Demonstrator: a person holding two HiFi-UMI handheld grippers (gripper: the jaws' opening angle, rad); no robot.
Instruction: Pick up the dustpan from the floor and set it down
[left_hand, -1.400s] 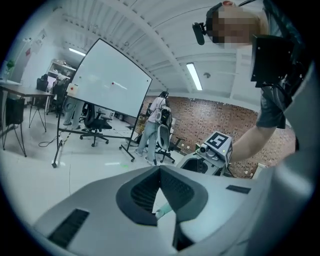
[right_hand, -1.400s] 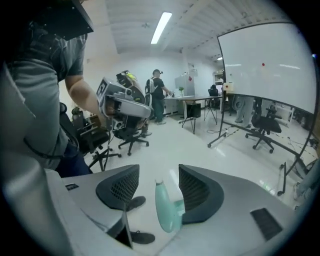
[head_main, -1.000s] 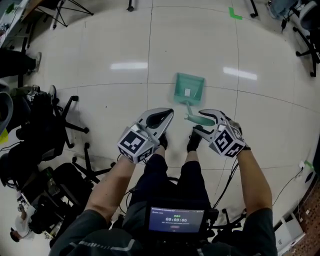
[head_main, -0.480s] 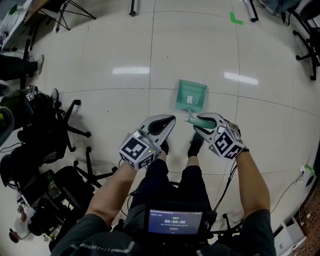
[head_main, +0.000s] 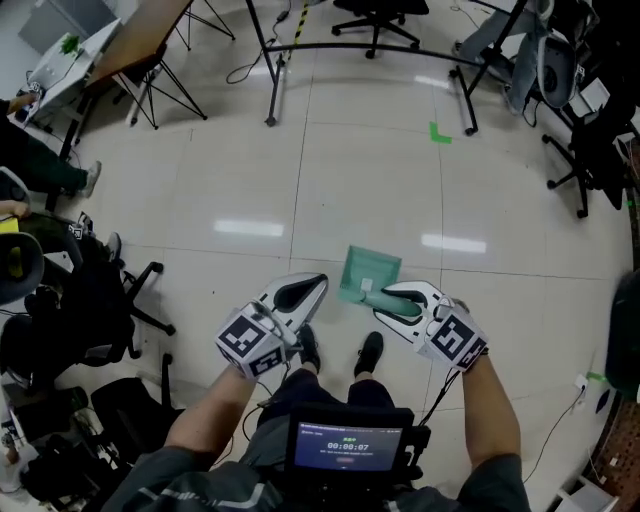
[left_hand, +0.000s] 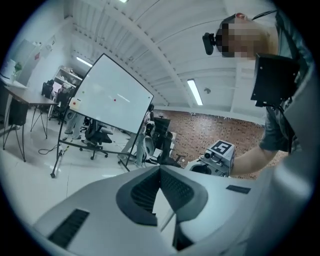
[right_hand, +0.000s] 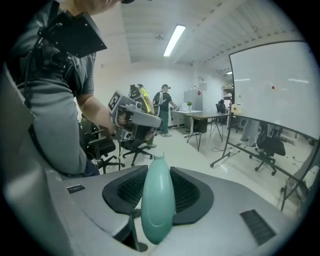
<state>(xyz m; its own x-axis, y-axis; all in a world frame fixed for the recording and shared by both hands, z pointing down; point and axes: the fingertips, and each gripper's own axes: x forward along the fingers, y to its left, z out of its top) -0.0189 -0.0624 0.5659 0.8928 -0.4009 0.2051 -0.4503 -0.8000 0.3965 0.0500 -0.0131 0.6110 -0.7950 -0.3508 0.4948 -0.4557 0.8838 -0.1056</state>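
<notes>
The teal dustpan (head_main: 371, 270) hangs above the floor, pan tilted away from me. My right gripper (head_main: 386, 301) is shut on its teal handle (right_hand: 157, 205), which stands upright between the black pads (right_hand: 189, 192) in the right gripper view. My left gripper (head_main: 301, 291) floats level beside it, to the left, apart from the dustpan. Its jaws meet at the tips with nothing between them (left_hand: 160, 172). My shoes (head_main: 368, 352) show on the floor below.
Black office chairs (head_main: 95, 300) crowd the left side. A whiteboard stand's legs (head_main: 270, 60) and more chairs (head_main: 585, 150) line the far edge. A green tape mark (head_main: 438, 132) lies on the pale tiled floor (head_main: 250, 180). A few people stand in the background of the right gripper view.
The right jaws closed on the handle. Both grippers then rose, the dustpan came off the floor with the right one, and the floor now looks farther away.
</notes>
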